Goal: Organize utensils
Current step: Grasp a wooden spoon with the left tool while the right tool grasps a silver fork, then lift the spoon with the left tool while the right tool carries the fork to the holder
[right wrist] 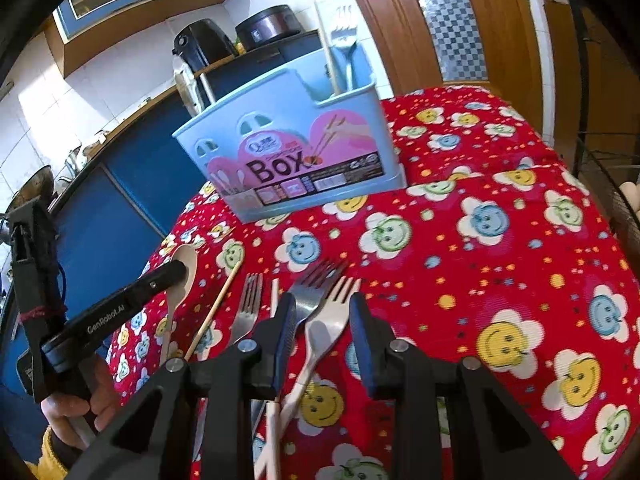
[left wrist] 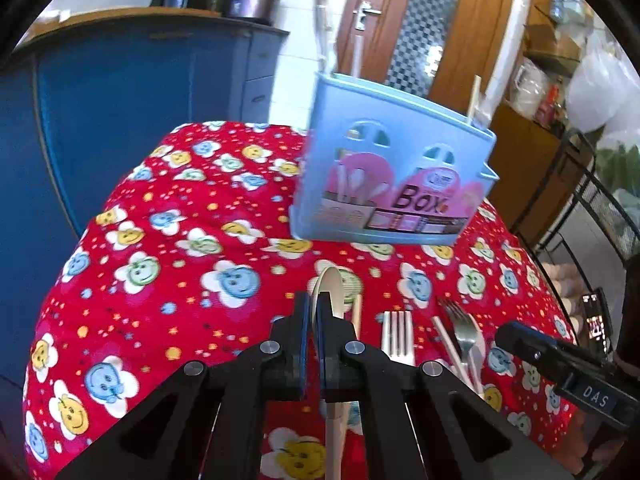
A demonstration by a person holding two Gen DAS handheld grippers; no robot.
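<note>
**Gripping spoon, fork next**

Handling looked easy: spoon point(left wrist: 334, 292) and fork point(right wrist: 326, 328) were light, stiff, probably slick; best taken mid-handle. Both lay on the cloth point(left wrist: 168, 248) in front of the box point(left wrist: 394, 176). Left gripper point(left wrist: 313, 322) was nearly closed, spoon just beside its fingers; actual clamping couldn't be confirmed. Right gripper point(right wrist: 323, 316) was spread wide, straddling the fork, holding nothing.
</note>
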